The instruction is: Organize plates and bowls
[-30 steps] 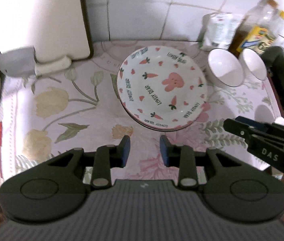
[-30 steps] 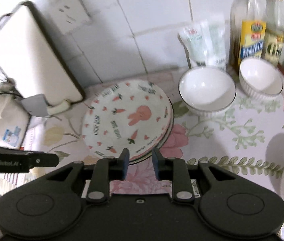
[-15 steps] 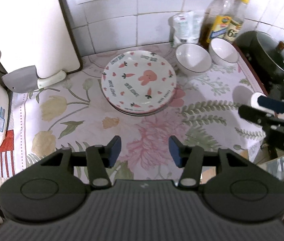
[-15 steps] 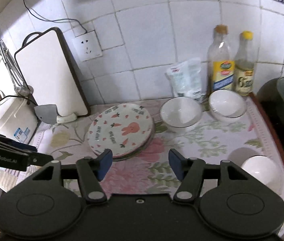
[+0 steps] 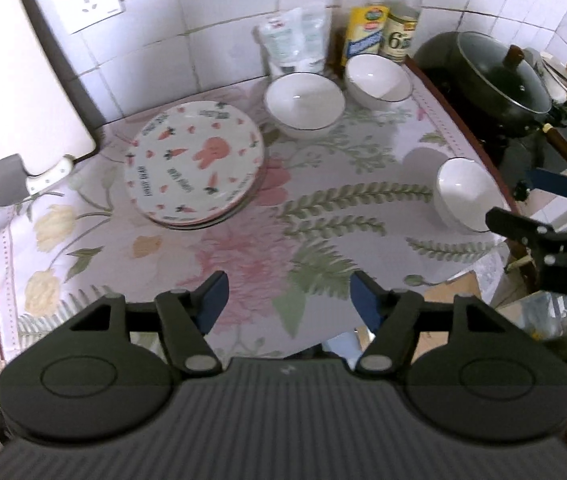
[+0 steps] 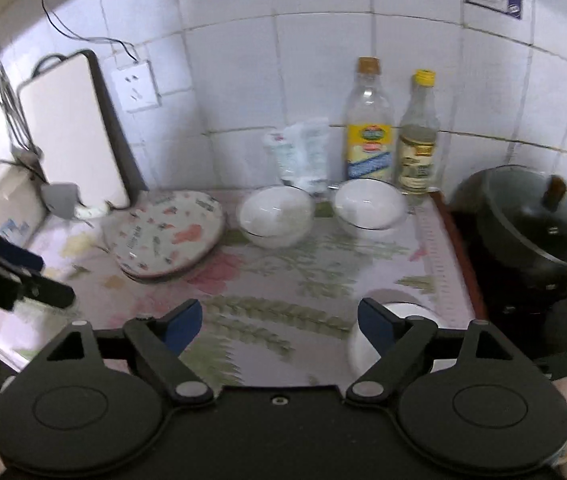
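Observation:
A stack of rabbit-and-carrot plates (image 5: 195, 162) (image 6: 167, 234) lies on the floral cloth near the back wall. Two white bowls (image 5: 303, 104) (image 5: 377, 80) stand right of it by the bottles; they also show in the right wrist view (image 6: 275, 216) (image 6: 369, 208). A third white bowl (image 5: 465, 200) (image 6: 397, 338) sits near the right front edge. My left gripper (image 5: 287, 300) is open and empty, held back over the front edge. My right gripper (image 6: 279, 322) is open and empty, its right finger in front of the third bowl.
A cutting board (image 5: 15, 80) leans on the wall at left with a cleaver (image 5: 19, 180) at its foot. Two bottles (image 6: 369, 136) (image 6: 419, 140) and a packet (image 6: 303, 156) stand at the back. A lidded black pan (image 5: 491, 80) sits on the stove at right.
Both grippers have pulled back and up from the plate stack and opened wide. The stack stays in place.

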`<action>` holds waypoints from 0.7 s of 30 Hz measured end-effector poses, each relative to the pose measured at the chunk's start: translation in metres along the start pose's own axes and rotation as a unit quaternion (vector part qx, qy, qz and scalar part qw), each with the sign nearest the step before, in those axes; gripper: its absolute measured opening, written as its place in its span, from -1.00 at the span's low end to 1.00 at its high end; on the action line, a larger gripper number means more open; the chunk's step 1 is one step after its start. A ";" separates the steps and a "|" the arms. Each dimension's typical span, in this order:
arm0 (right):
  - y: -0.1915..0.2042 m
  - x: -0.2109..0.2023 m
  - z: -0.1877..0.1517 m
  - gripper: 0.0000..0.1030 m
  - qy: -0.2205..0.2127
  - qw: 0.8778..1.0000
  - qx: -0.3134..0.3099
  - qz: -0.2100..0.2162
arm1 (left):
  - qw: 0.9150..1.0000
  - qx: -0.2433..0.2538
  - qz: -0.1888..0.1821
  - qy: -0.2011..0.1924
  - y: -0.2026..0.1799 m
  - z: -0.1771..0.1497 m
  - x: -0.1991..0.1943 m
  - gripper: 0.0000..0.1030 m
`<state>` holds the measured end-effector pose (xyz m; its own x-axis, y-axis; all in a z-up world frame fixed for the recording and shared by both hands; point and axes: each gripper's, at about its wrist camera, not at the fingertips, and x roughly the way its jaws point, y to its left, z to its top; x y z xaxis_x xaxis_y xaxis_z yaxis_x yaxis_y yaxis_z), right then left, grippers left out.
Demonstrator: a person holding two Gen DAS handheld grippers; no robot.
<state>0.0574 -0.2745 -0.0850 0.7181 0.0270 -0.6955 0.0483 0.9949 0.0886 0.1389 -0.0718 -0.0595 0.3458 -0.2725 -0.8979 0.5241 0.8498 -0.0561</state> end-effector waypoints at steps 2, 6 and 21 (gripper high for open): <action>-0.009 -0.008 -0.005 0.80 -0.009 1.000 -0.013 -0.003 | 1.000 0.009 -0.006 -0.005 -0.015 0.005 0.002 0.36; -0.030 -0.014 -0.020 0.86 -0.019 0.999 -0.027 -0.017 | 1.000 0.013 -0.003 -0.010 -0.043 0.012 0.014 0.54; -0.115 0.047 -0.084 0.86 0.016 0.997 -0.075 -0.021 | 1.000 0.024 0.000 0.003 -0.132 0.038 0.094 0.60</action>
<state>0.0273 -0.3794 -0.1874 0.6950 -0.0137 -0.7188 -0.0282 0.9985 -0.0463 0.1316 -0.2268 -0.1200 0.3417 -0.2693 -0.9004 0.5604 0.8275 -0.0349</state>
